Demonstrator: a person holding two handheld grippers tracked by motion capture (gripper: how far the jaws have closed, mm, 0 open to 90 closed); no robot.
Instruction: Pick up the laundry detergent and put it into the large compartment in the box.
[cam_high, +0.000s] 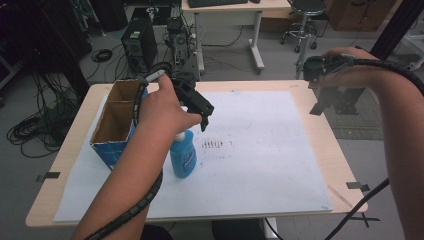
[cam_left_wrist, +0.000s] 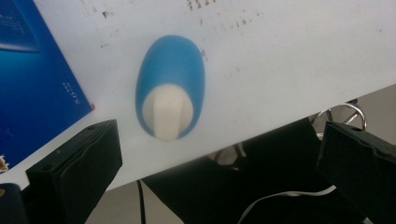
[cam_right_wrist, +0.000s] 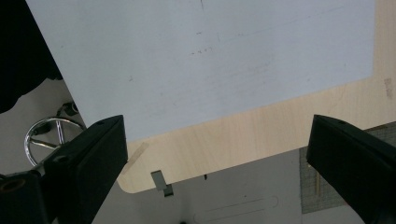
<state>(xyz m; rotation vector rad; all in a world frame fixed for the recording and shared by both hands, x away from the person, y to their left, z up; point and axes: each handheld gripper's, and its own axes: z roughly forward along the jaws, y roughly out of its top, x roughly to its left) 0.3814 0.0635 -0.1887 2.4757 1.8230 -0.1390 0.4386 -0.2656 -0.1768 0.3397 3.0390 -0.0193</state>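
Observation:
A blue bottle (cam_high: 183, 156) with a white cap stands upright on the white paper sheet (cam_high: 260, 150), just right of an open blue cardboard box (cam_high: 116, 122). My left gripper (cam_high: 204, 116) hovers over the bottle, above and a little behind it, open and holding nothing. In the left gripper view the bottle (cam_left_wrist: 170, 79) is seen from above, ahead of the wide-apart jaws of the left gripper (cam_left_wrist: 217, 163), and nothing touches it. My right gripper (cam_high: 321, 100) is raised over the table's far right corner. The right gripper (cam_right_wrist: 217, 144) is open and empty.
The box has a divider and two compartments. Its blue wall (cam_left_wrist: 32, 84) is close beside the bottle. The wooden table (cam_high: 327, 150) shows bare at its edges, with tape marks. Behind it stand computer towers (cam_high: 139, 42), cables, a desk and a stool (cam_high: 302, 20).

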